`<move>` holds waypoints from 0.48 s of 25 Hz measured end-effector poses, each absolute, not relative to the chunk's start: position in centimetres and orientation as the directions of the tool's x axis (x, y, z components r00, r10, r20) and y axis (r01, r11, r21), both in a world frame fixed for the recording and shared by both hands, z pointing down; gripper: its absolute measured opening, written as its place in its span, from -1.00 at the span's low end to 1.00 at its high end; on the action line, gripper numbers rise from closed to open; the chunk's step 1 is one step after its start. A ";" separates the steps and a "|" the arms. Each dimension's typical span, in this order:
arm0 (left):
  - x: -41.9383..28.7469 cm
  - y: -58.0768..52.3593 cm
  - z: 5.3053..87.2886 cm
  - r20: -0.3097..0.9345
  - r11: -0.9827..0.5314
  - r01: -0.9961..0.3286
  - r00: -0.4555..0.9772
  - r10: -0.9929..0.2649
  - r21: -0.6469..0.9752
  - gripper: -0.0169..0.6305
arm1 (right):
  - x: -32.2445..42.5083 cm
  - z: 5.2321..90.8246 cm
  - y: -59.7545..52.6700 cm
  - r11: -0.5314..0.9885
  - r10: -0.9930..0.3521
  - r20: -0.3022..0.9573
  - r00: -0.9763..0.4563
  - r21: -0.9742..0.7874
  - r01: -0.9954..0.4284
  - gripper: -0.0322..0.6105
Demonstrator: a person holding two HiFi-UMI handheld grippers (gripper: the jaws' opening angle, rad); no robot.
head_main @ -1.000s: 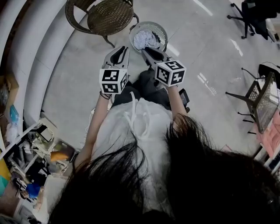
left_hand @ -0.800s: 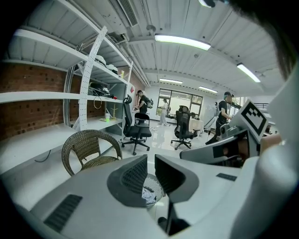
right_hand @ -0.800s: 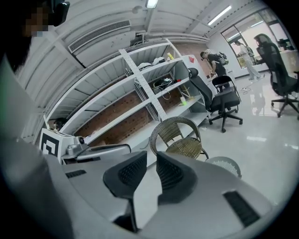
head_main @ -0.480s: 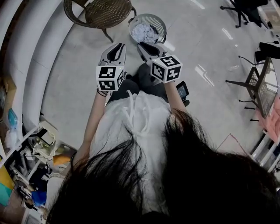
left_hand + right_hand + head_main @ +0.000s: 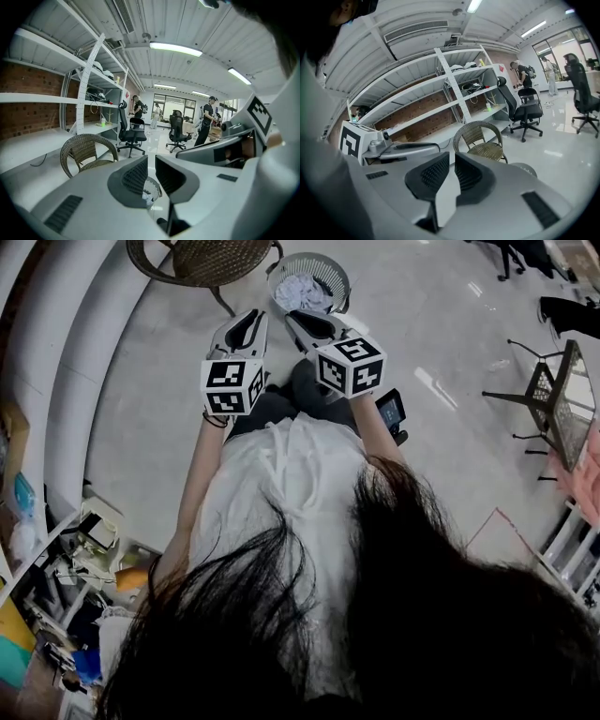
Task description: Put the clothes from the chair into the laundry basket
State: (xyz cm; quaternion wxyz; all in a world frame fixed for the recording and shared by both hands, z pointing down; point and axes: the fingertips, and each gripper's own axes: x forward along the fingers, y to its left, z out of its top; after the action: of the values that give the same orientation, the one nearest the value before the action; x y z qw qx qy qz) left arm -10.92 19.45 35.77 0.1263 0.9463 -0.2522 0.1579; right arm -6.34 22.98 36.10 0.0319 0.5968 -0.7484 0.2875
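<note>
- Chair (image 5: 202,251): seat bare, no clothes on it.
- Left gripper (image 5: 251,320): jaws nearly together, nothing between them; it has retracted.
- Laundry basket (image 5: 336,273): holds the clothes (image 5: 302,292), a pale heap.
- Right gripper (image 5: 298,322): jaws have just closed on nothing; likewise retracted. The transfer appears complete.

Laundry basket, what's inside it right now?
Crumpled pale clothes lie inside the laundry basket, filling much of it. The basket's bottom and anything beneath the clothes cannot be seen, because they cover it.
</note>
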 end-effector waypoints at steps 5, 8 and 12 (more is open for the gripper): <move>-10.5 19.6 35.5 0.353 -0.848 -0.508 0.829 -0.434 0.151 -0.76 | -6.3 36.3 23.2 0.127 -0.872 0.394 -0.290 -0.390 -0.912 -0.75; -10.3 19.8 35.5 0.354 -0.848 -0.508 0.828 -0.434 0.149 -0.76 | -6.3 36.5 23.3 0.132 -0.867 0.401 -0.295 -0.386 -0.913 -0.75; -10.0 19.9 35.6 0.350 -0.847 -0.509 0.830 -0.435 0.154 -0.76 | -6.1 36.7 23.5 0.136 -0.862 0.409 -0.300 -0.383 -0.914 -0.75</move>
State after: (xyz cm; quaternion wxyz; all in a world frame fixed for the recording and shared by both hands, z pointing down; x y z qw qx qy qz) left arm -9.97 19.87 35.60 0.1210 0.9488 -0.2486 0.1526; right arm -6.14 23.51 36.68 0.0446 0.5900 -0.7524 0.2895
